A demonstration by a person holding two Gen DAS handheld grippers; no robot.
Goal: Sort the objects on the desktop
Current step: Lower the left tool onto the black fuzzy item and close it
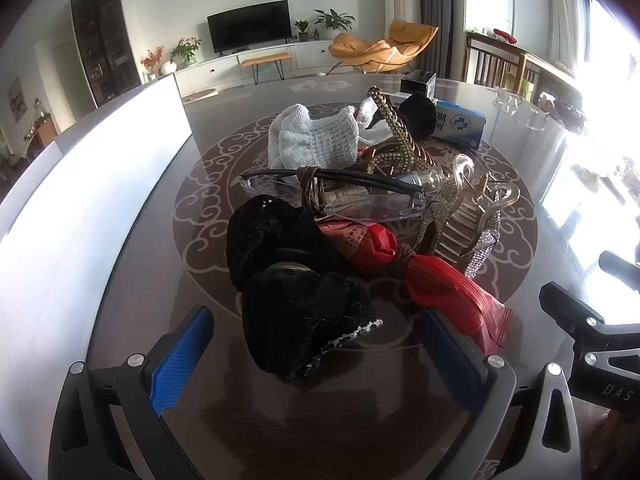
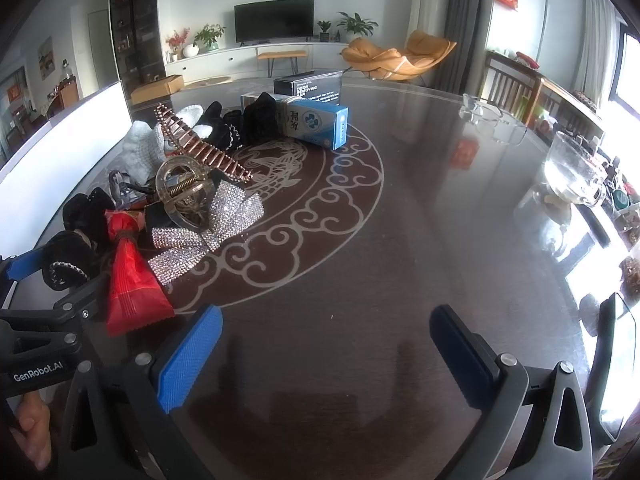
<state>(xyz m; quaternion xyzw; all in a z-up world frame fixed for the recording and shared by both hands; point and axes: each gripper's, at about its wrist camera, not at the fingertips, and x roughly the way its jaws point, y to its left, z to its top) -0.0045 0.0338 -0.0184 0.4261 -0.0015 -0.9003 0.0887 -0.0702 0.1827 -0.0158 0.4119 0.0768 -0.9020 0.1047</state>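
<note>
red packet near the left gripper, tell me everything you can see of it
The glossy red crinkly plastic packet lies flat on the dark table, at the near edge of the clutter. Its neck is cinched with a brown tie; the wide end has a serrated seal. A fuzzy black fabric item lies against it, and the rhinestone bow sits beside it.

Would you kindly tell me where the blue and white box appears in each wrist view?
Left wrist: the blue and white box lies upper right of centre, behind the pile.
Right wrist: the same box lies upper centre, right of the pile.
Shared landmark: the television on the far wall.
</note>
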